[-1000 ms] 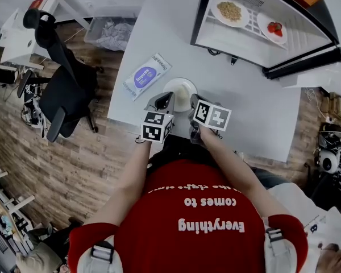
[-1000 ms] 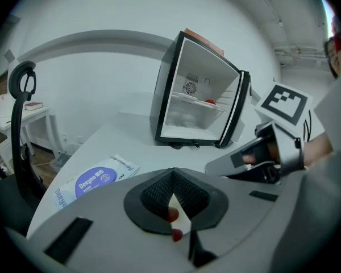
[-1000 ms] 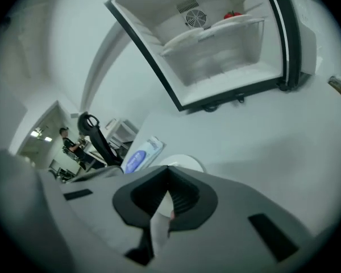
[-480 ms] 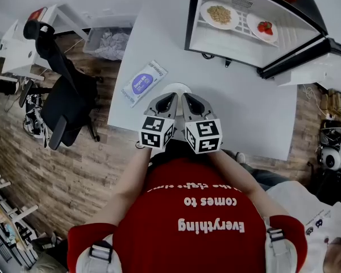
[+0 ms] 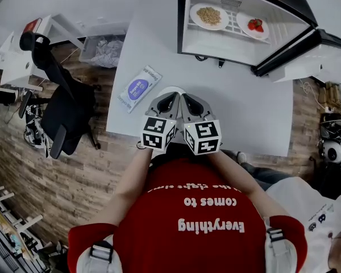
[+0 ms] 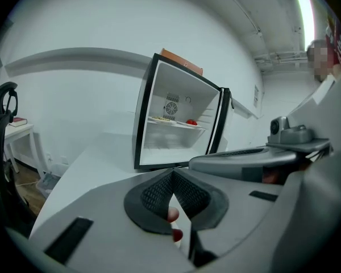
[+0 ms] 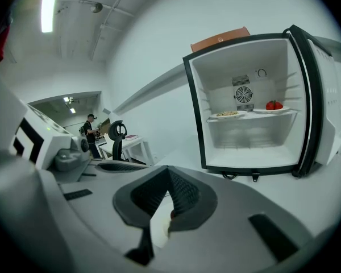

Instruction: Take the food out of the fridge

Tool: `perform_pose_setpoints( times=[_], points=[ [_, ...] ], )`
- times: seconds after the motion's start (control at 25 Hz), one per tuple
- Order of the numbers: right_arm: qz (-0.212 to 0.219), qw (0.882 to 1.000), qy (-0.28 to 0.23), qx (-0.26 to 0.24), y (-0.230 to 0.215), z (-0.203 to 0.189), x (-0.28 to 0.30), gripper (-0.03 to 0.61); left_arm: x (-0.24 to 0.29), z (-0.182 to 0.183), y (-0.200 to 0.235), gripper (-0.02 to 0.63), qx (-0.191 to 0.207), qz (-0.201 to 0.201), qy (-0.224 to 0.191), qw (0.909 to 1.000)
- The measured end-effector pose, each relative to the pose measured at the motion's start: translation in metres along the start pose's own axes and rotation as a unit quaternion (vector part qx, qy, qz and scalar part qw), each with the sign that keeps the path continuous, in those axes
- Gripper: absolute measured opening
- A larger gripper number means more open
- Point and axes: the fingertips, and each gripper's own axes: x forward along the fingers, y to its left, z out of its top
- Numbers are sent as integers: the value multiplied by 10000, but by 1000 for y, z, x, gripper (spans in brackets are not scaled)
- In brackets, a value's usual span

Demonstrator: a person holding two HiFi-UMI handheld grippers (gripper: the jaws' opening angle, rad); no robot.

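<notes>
Left tongs (image 6: pixel 171 174) and right tongs (image 7: pixel 168 174): both closed, tips together, nothing gripped. Change over last second: both lifted off white plate (image 5: pixel 169 90) on table (image 5: pixel 256 112). Right one rolled upright. They now sit side by side, aimed at fridge (image 5: pixel 233 45), well short of it. Fridge door open. On shelf inside: grain plate (image 5: pixel 208 16) left, strawberry plate (image 5: pixel 254 25) right, both untouched. Judgement: set-down done, one dish probably out; two remain. Next reach goes to shelf, jaws must open first.
</notes>
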Motion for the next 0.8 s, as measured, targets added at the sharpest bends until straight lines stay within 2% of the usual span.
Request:
perform_pose_setpoints(
  times=[0.8],
  points=[
    [-475,9982,-183,309,-46,14,-8,12,35,21,-27,-2,299,-448,-7,9985]
  ],
)
